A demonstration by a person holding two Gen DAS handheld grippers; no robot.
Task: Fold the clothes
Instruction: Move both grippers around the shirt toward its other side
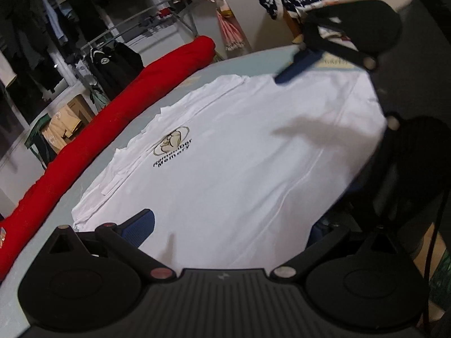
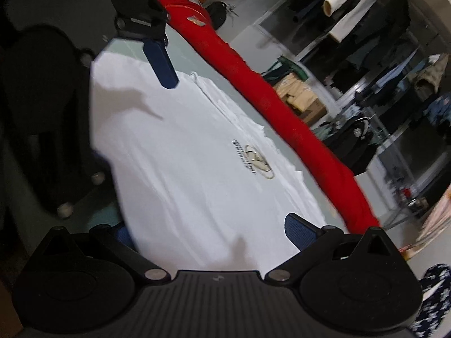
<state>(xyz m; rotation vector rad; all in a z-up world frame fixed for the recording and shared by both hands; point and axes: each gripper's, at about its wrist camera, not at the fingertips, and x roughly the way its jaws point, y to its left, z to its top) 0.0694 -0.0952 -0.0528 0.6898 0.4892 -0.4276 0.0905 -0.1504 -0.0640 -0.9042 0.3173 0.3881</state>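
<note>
The right finger of the left gripper (image 1: pixel 228 225) and the left finger of the right gripper (image 2: pixel 210 229) are hidden by the white T-shirt (image 1: pixel 239 152); both sets of jaws are spread wide. The smooth shirt, printed with a partly blurred logo (image 1: pixel 172 148), is laid flat on the pale table (image 1: pixel 174 84), beside a long red fabric roll (image 1: pixel 126 95).

The white shirt (image 1: pixel 239 152) hides the right finger of the left claw (image 1: pixel 231 225); its printed words (image 2: pixel 245 157) are too blurred to read.
</note>
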